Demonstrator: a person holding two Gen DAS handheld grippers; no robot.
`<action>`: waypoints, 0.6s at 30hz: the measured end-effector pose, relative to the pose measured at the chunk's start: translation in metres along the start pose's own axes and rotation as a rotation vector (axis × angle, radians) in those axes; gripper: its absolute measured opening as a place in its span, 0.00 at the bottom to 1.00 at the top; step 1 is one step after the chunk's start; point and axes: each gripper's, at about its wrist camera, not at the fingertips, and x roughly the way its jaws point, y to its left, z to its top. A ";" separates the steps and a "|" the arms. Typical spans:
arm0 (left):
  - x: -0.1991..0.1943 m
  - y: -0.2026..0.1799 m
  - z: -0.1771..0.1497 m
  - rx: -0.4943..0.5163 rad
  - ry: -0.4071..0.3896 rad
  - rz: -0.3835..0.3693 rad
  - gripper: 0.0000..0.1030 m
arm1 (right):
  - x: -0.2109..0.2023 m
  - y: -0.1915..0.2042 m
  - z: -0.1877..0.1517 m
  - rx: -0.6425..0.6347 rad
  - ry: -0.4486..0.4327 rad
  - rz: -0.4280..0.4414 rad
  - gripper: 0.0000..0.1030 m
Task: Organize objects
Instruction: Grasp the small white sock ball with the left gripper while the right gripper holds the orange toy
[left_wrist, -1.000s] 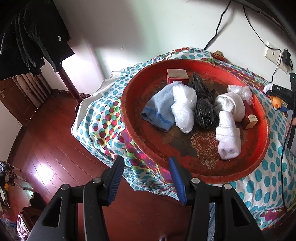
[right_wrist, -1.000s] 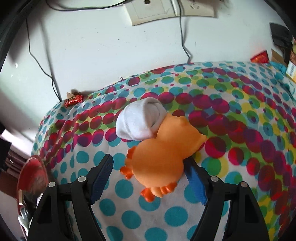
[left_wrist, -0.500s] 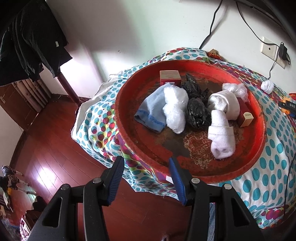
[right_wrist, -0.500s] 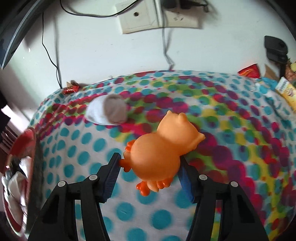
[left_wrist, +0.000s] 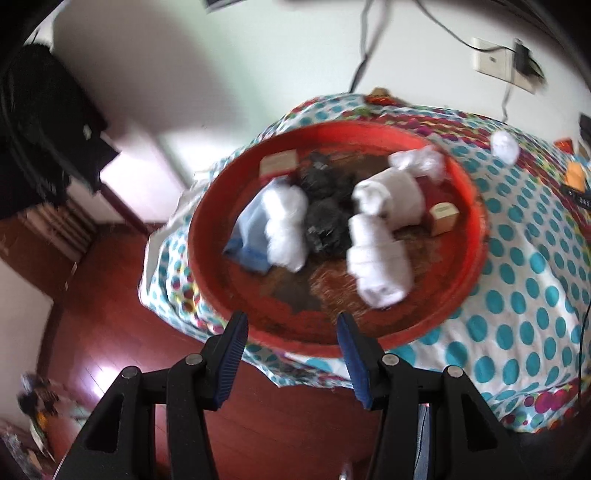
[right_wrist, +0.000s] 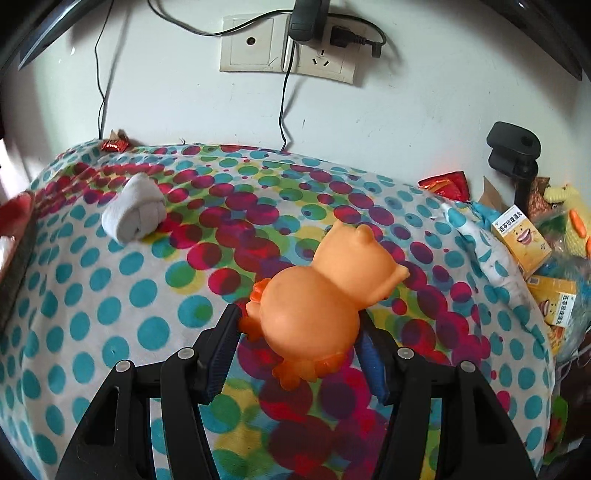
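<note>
My right gripper (right_wrist: 299, 343) is shut on an orange rubber animal toy (right_wrist: 325, 295), held a little above the polka-dot cloth (right_wrist: 110, 314). A rolled white sock (right_wrist: 133, 213) lies on the cloth to the far left of the toy. In the left wrist view, my left gripper (left_wrist: 291, 354) stands open and empty in front of the near rim of a round red tray (left_wrist: 476, 206). The tray holds rolled white socks (left_wrist: 376, 258), a blue cloth (left_wrist: 251, 229), black bags (left_wrist: 325, 218) and small boxes (left_wrist: 443, 218). The loose white sock (left_wrist: 504, 147) shows beyond the tray.
A wall socket (right_wrist: 288, 44) with plugged cables sits above the table. Yellow boxes (right_wrist: 521, 236), a red wrapper (right_wrist: 447, 184) and a black clamp (right_wrist: 513, 147) crowd the right edge. A red wooden floor (left_wrist: 110, 314) lies below the table on the left.
The right gripper closed on the orange toy and carried it rightward, away from the white sock. The left gripper shifted, so the tray sits more centred and the picture is blurred.
</note>
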 end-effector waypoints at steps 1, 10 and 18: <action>-0.003 -0.005 0.004 0.015 -0.006 -0.008 0.50 | 0.000 -0.001 -0.001 -0.003 -0.002 0.001 0.56; -0.018 -0.073 0.038 0.169 -0.051 -0.072 0.56 | 0.005 0.000 -0.004 0.006 0.011 0.056 0.56; 0.002 -0.133 0.070 0.204 0.015 -0.236 0.56 | 0.010 0.001 -0.005 0.004 0.030 0.071 0.56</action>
